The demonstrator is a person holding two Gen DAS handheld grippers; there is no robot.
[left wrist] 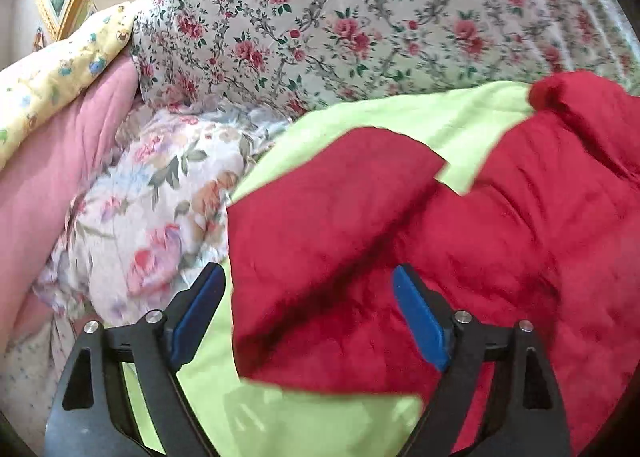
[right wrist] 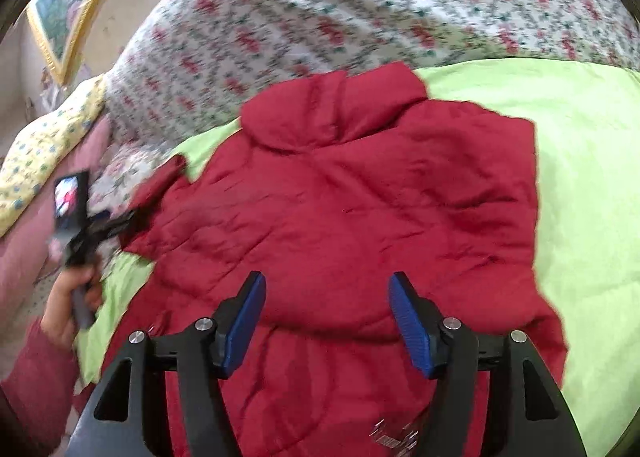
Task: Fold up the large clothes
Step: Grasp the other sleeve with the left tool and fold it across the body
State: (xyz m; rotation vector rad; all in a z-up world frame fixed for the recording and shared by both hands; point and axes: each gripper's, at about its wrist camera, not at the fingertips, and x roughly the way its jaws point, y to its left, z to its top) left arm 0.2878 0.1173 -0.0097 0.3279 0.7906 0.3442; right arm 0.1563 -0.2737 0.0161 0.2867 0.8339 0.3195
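Two grippers hover with jaws spread, nothing between them: the right gripper (right wrist: 327, 319) above the red jacket (right wrist: 360, 209), the left gripper (left wrist: 309, 311) at its sleeve edge. Beneath, the jacket lies flat on a lime-green sheet (right wrist: 580, 177); beyond lies a rose-print quilt (left wrist: 360, 17).

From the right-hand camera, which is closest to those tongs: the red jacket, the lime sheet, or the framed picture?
1. Red jacket: directly under and ahead of the right tongs.
2. Lime sheet: beneath the jacket, spreading to the right.
3. Framed picture: on the wall, far upper left.
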